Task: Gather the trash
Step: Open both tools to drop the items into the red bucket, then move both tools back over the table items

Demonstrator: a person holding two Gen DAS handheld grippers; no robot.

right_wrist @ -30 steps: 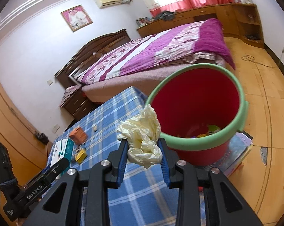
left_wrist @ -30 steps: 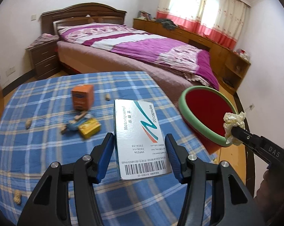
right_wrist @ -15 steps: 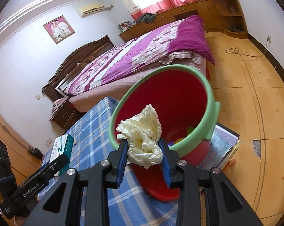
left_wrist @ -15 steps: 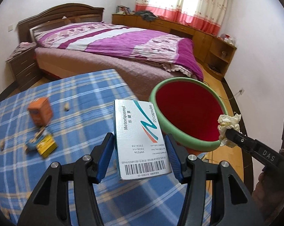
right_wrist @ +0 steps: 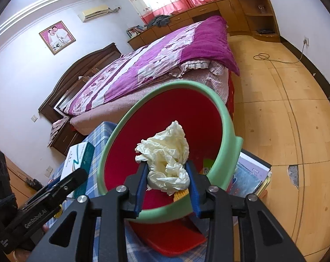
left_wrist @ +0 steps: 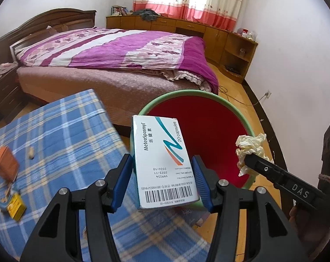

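Note:
My left gripper (left_wrist: 161,174) is shut on a white medicine box (left_wrist: 158,144) with teal print; the box's far end reaches the near rim of a red bucket with a green rim (left_wrist: 182,92). My right gripper (right_wrist: 167,172) is shut on a crumpled cream tissue (right_wrist: 167,155), held over the bucket's mouth (right_wrist: 228,126). In the left wrist view the tissue (left_wrist: 250,146) hangs at the bucket's right rim. Some colourful trash lies at the bucket's bottom. The left gripper with the box (right_wrist: 77,159) shows at the left of the right wrist view.
A table with a blue plaid cloth (left_wrist: 55,131) carries an orange box (left_wrist: 4,163), a small yellow box (left_wrist: 15,206) and a peanut (left_wrist: 31,152). A bed (left_wrist: 121,54) stands behind. Books (right_wrist: 250,174) lie beside the bucket on the wooden floor.
Both grippers have swung from the table toward the bucket. The tissue now sits over the bucket's opening, and the box has come up to its near rim.

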